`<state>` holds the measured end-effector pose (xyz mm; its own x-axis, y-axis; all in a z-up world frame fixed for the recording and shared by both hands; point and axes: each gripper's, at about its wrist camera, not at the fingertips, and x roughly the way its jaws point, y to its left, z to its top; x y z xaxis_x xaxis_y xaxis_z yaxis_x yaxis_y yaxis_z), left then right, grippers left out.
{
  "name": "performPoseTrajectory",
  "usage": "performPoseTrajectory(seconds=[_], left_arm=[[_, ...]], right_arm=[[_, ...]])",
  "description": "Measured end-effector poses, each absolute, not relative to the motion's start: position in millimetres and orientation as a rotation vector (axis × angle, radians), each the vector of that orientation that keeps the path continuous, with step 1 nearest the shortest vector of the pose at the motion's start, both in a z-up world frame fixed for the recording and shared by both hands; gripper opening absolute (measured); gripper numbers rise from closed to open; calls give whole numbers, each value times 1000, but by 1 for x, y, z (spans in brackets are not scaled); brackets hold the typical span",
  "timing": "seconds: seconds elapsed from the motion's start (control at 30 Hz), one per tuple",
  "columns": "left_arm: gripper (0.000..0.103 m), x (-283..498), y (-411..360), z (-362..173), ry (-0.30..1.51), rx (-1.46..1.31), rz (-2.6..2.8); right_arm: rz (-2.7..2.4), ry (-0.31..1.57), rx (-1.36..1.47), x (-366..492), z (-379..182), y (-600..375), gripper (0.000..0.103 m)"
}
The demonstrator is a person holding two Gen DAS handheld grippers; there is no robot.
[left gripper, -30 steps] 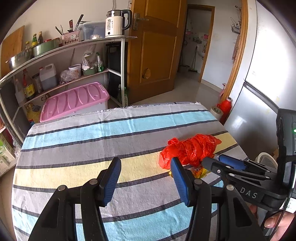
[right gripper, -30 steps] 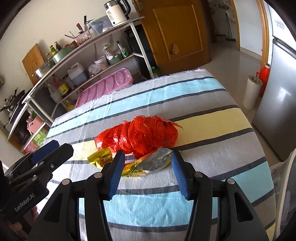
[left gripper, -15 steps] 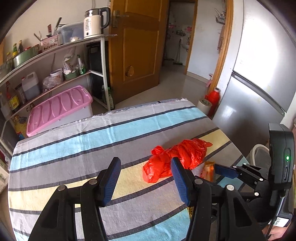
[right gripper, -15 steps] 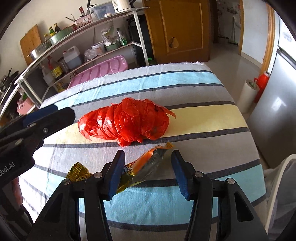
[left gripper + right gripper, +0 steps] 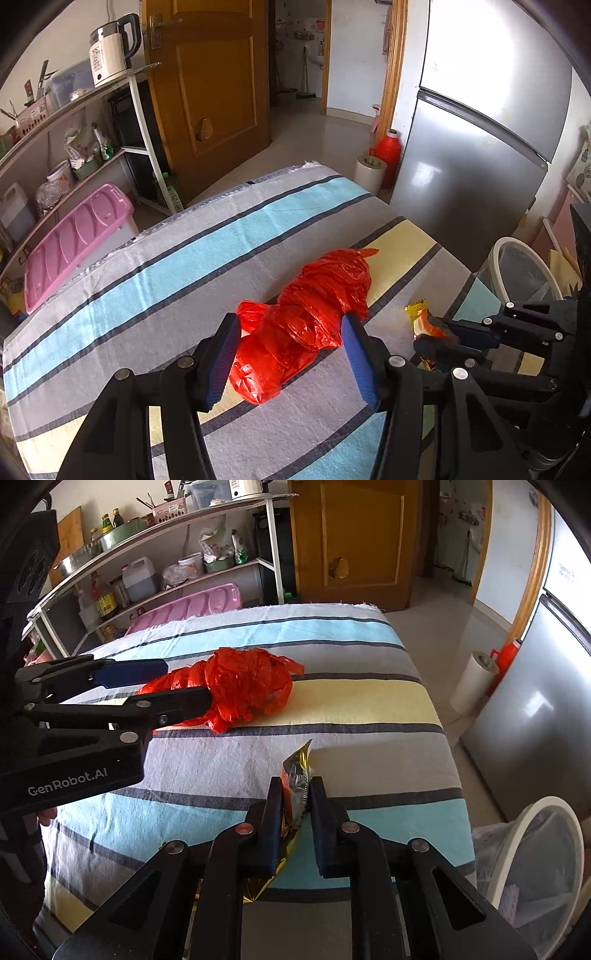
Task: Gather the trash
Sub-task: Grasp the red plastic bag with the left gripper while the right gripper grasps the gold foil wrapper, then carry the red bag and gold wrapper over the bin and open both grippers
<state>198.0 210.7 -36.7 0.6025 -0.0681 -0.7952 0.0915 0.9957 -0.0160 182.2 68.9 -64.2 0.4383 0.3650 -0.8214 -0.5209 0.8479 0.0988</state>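
A crumpled red plastic bag (image 5: 310,317) lies on the striped tablecloth (image 5: 192,254); it also shows in the right wrist view (image 5: 243,686). My left gripper (image 5: 290,336) is open, its blue pads either side of the bag's near end. My right gripper (image 5: 295,794) is shut on a foil snack wrapper (image 5: 295,779), gold and orange, held over the cloth. In the left wrist view the wrapper (image 5: 421,314) sticks out of the right gripper's fingers (image 5: 461,334).
A white bin with a clear liner (image 5: 535,864) stands beside the table at the right, also in the left wrist view (image 5: 524,273). A silver fridge (image 5: 476,147), a paper roll (image 5: 474,683), a red bottle (image 5: 388,151) and shelves with a pink box (image 5: 74,240) surround the table.
My right gripper has shut on the snack wrapper and lifted it off the cloth. My left gripper has moved right to straddle the red bag.
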Motion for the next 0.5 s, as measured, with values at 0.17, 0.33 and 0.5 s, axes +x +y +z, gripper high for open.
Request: performPoseTrajectory(seconds=[0.17, 0.33, 0.5], left_arm=[[56, 205, 200, -46, 941, 44, -100], [48, 208, 198, -48, 935, 1, -119], [41, 207, 192, -47, 936, 4, -107]], right_arm=[[554, 965, -180, 182, -64, 63, 15], [554, 965, -169, 183, -64, 58, 14], [553, 961, -163, 181, -64, 57, 14]])
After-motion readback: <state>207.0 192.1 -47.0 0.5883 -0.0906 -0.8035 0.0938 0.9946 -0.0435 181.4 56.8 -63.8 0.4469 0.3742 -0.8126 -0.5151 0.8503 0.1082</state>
